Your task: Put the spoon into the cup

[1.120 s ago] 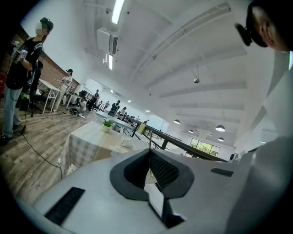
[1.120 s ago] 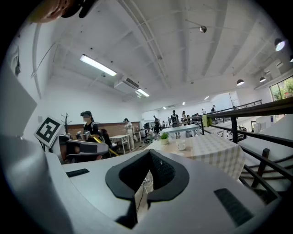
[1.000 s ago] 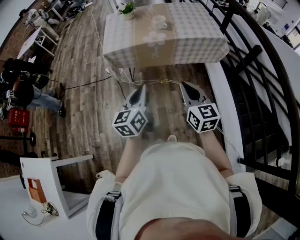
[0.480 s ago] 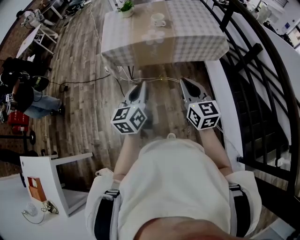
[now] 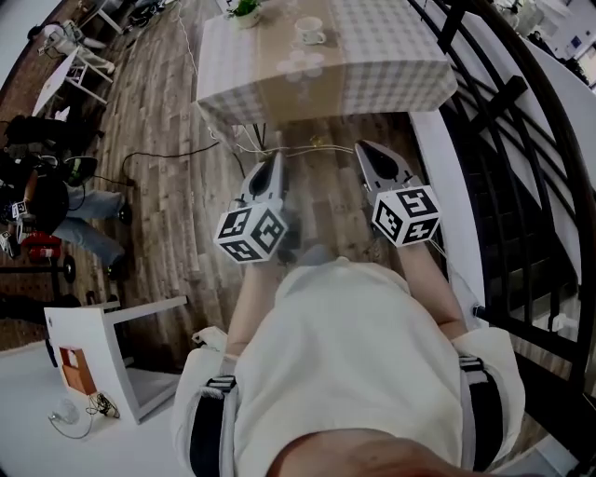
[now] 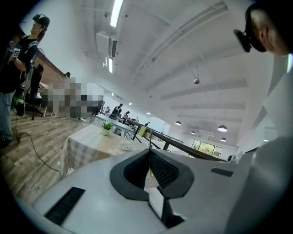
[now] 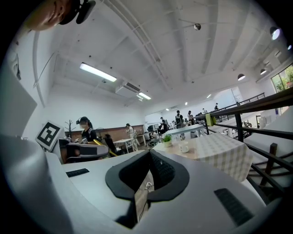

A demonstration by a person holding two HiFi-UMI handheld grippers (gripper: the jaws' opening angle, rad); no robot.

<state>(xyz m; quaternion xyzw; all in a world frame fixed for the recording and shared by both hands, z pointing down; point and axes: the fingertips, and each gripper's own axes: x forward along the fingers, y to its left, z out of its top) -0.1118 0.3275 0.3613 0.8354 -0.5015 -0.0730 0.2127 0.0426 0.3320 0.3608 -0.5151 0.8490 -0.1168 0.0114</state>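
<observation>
A white cup stands on a table with a checked cloth, far ahead at the top of the head view. I cannot make out a spoon in any view. My left gripper and right gripper hang side by side over the wooden floor, well short of the table. Both point level toward it, each with its fingertips together and nothing held. In the left gripper view the cup shows small, just left of the left gripper. In the right gripper view the cup is right of the right gripper.
A small potted plant stands on the table left of the cup. A black railing and a white ledge run along the right. Cables lie on the floor by the table. A white stand and seated people are at the left.
The table and cup have slid toward the top edge of the head view. Both grippers sit slightly higher in the picture, still shut. A person at the left has shifted.
</observation>
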